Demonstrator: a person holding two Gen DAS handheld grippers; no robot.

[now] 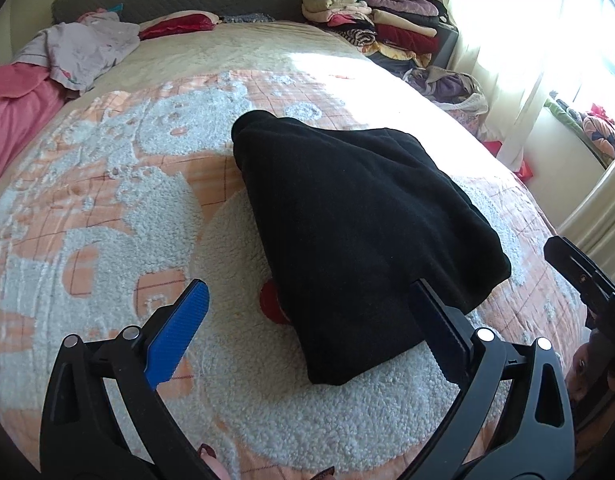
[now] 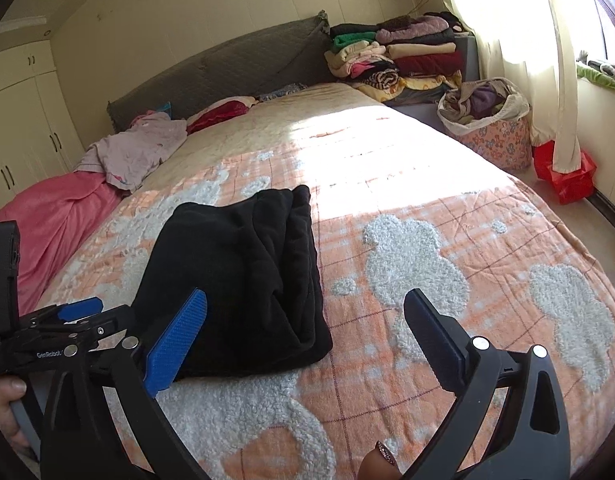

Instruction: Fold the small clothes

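A black fleece garment [image 1: 347,220] lies folded into a thick rectangle on the orange and white bedspread [image 1: 107,220]. My left gripper [image 1: 307,286] hovers just above its near end, open, blue pads wide apart and touching nothing. In the right wrist view the same garment [image 2: 243,272] sits left of centre on the bedspread [image 2: 427,220]. My right gripper [image 2: 307,294] is open over the garment's near right corner, nothing between its fingers. The left gripper [image 2: 79,308] shows at that view's left edge, held by a hand. The right gripper's body [image 1: 579,276] shows at the left wrist view's right edge.
A stack of folded clothes [image 2: 391,56] stands at the far right of the bed, with a floral laundry basket [image 2: 487,128] and a red box [image 2: 563,172] by the curtain. A lilac garment [image 2: 135,152], a pink blanket [image 2: 55,220] and a red pillow [image 2: 223,112] lie near the headboard.
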